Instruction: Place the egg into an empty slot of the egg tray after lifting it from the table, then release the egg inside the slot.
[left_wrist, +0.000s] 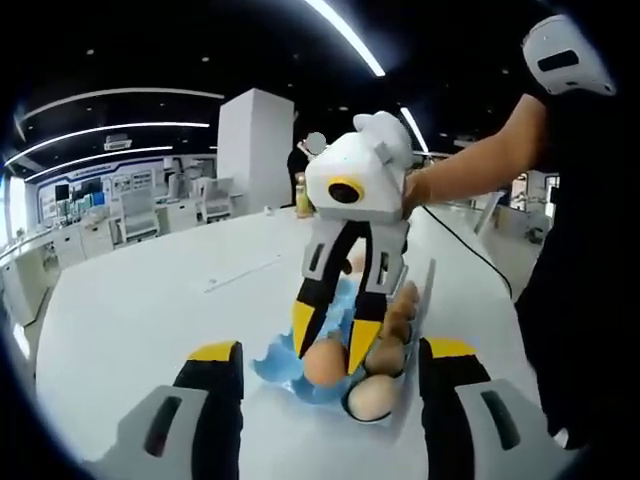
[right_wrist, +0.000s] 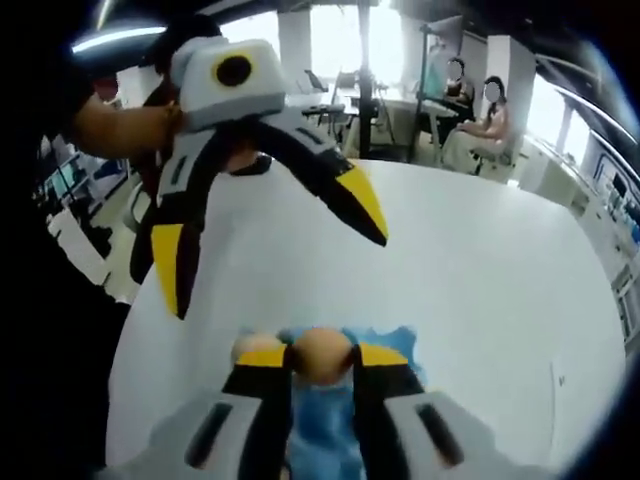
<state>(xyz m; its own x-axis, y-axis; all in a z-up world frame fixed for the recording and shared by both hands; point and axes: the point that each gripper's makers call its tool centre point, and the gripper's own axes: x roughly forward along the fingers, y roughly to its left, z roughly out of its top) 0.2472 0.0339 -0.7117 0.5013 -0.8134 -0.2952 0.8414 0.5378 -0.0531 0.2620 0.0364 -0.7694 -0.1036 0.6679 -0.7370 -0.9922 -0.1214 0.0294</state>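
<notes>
R gripper (left_wrist: 337, 343) fingers clamped on egg (right_wrist: 320, 357) over egg tray (left_wrist: 300, 385); L gripper (right_wrist: 275, 258) fingers wide apart.

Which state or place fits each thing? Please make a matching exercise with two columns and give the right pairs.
Things:
1. left hand-held gripper
2. right hand-held gripper
3. egg
4. egg tray

States or places:
A. blue, lying on the white table
B. clamped between yellow-tipped jaws
C. jaws spread wide, holding nothing
D. shut on the egg, above the tray

Pairs: 1-C, 2-D, 3-B, 4-A
</notes>
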